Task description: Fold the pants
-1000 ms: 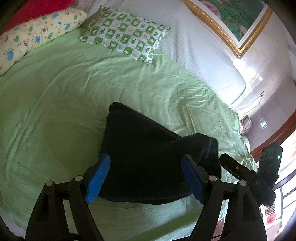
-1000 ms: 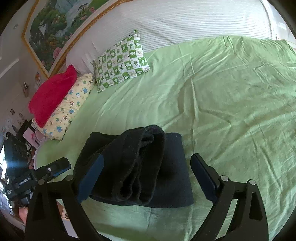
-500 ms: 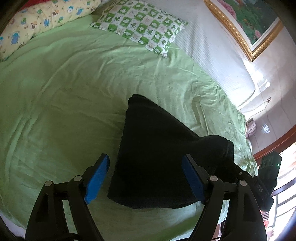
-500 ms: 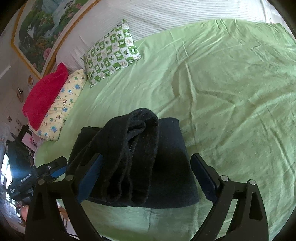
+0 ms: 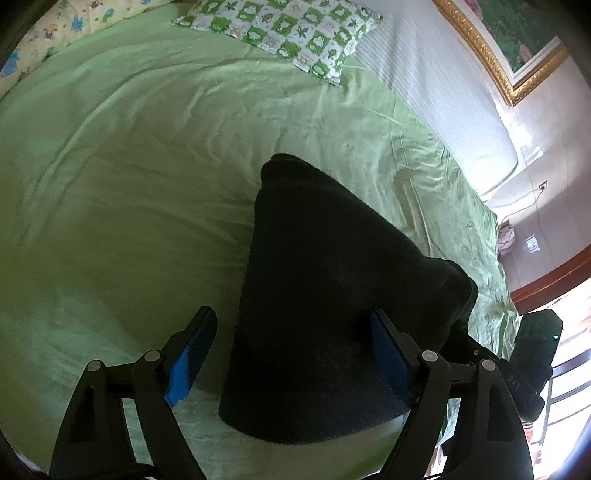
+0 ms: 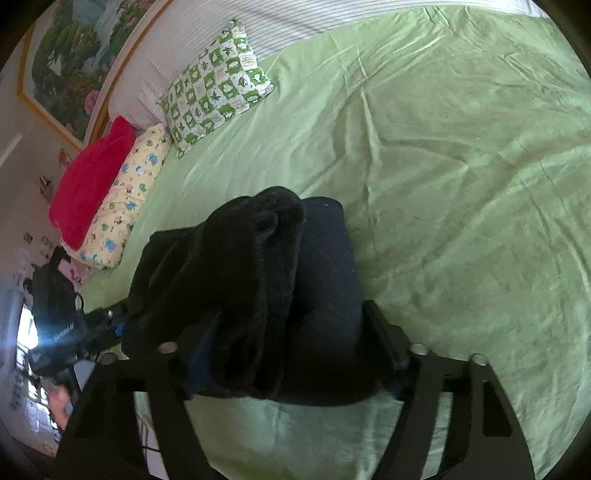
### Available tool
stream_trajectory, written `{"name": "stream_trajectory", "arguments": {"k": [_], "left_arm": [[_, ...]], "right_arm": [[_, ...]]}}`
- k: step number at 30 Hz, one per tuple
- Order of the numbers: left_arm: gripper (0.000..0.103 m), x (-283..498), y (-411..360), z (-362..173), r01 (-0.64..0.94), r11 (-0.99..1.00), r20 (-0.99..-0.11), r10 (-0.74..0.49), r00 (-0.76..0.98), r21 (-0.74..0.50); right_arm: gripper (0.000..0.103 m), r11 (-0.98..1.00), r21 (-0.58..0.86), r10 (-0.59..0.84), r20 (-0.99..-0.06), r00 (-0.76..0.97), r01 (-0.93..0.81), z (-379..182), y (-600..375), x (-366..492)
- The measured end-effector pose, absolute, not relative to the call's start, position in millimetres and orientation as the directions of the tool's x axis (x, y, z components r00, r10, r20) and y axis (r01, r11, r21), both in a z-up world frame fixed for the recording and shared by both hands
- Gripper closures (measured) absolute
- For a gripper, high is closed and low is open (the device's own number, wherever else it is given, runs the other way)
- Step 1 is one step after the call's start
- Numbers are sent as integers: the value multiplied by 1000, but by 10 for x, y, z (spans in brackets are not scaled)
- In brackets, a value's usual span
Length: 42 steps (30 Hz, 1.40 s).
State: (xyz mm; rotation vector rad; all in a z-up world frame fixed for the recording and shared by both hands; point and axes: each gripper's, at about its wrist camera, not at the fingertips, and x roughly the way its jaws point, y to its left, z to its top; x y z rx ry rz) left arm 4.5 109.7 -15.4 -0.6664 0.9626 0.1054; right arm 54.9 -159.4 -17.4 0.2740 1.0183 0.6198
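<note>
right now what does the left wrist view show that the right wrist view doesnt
Only the left wrist view shows the wall socket with its cord, the wooden trim by the floor, and the left tongs open, straddling the pants' near edge. Only the right wrist view shows the red pillow and the right tongs, open around the bunched layers. Both show the black pants on the green sheet, the checkered pillow, the yellow pillow and the framed painting.

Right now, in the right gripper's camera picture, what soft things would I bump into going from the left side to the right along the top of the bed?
Fluffy red pillow → pale yellow pillow with little cartoon animals → green-and-white checked pillow → then wide rumpled light green bedsheet.
</note>
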Motion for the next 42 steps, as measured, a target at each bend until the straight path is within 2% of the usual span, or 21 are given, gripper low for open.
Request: {"name": "stream_trajectory", "arguments": {"k": [3,7,14,22,33,42], "left_arm": [[19,85,1077,-173,-361,795,-785,-217,581,-487],[19,130,1038,-191,-356,802,-789,-216,575,-479],[18,181,1006,-242,-361,808,-796,-202,571,-464],[17,239,1000,-276,-350,826,-799,-186,571,-442],[34,238,1032,-298,-340,802,-780,-232,581,-492],[59,110,979,-122,-330,805,-756,-211,619,-494]], "right_arm": [[50,783,512,619,-694,367,-353,-186,-1656,554],[59,765,544,643,-673,365,-344,-205,-1740,566],[58,753,563,657,-664,356,-340,-214,-1760,584],[52,739,586,673,-653,346,-333,-237,-1774,605],[46,718,614,696,-643,320,-327,-267,-1735,675],[61,715,592,698,-627,345,-371,-123,-1675,554]]}}
